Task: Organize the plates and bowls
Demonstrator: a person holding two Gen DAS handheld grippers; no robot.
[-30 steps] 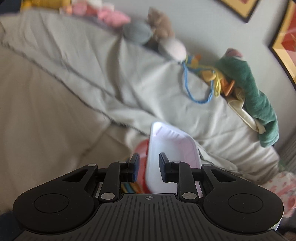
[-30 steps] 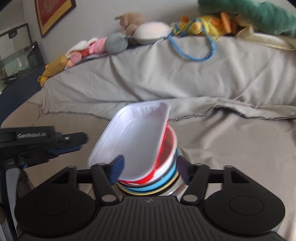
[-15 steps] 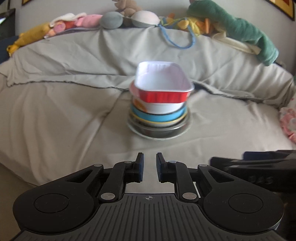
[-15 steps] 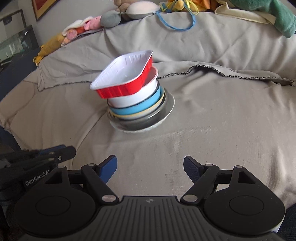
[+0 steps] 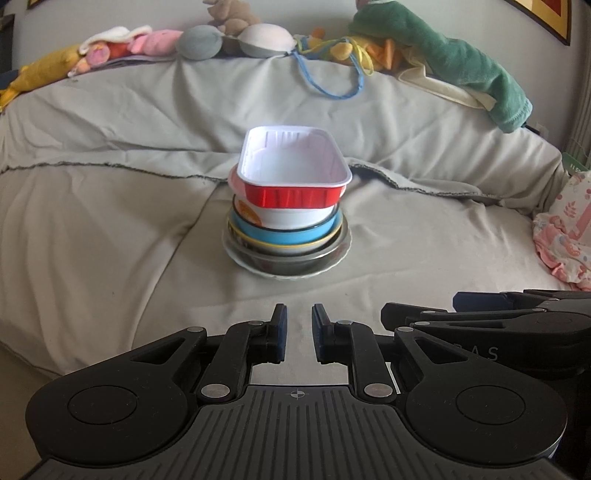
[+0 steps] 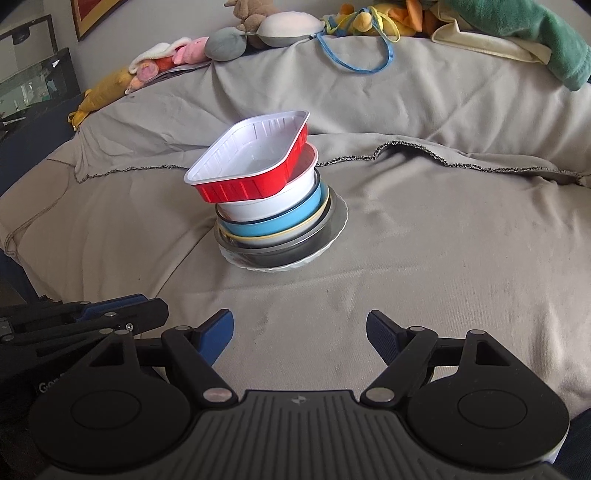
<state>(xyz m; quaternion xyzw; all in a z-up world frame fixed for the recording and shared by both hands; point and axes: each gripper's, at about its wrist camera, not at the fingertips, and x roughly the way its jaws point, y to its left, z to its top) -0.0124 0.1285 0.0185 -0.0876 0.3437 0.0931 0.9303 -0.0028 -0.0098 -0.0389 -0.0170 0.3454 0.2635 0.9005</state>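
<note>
Left gripper (image 5: 298,334) sits low at the near edge of the bed, its fingers drawn in to a narrow slit with nothing between them. Right gripper (image 6: 300,334) is alongside it, fingers spread wide, also carrying nothing. Both are well apart from the dishes, with bare grey bedspread (image 6: 443,240) between them and the pile.

Out ahead, the stack stands alone in the middle of the bed. On top is the red tray (image 6: 255,162) with its white inside, lying crooked and overhanging to one side in the right wrist view. Under it is the white bowl (image 6: 273,201), then the blue bowl (image 6: 280,223), a thin yellow rim (image 5: 284,244), the steel bowl (image 5: 288,258), and at the bottom the white plate (image 6: 325,247), flat on the cloth.

No other plate or bowl shows loose on the bed in either view, so my read is that the gathering is essentially done: everything visible is in one pile, largest at the bottom. What may be left is tidying that tilted tray, which looks as if it sits across the bowl's rim, not down inside it. On soft bedding, that lean could slide.

Beyond the stack, plush toys (image 5: 229,33) line the back edge, with a green cloth (image 5: 461,70) draped there.
</note>
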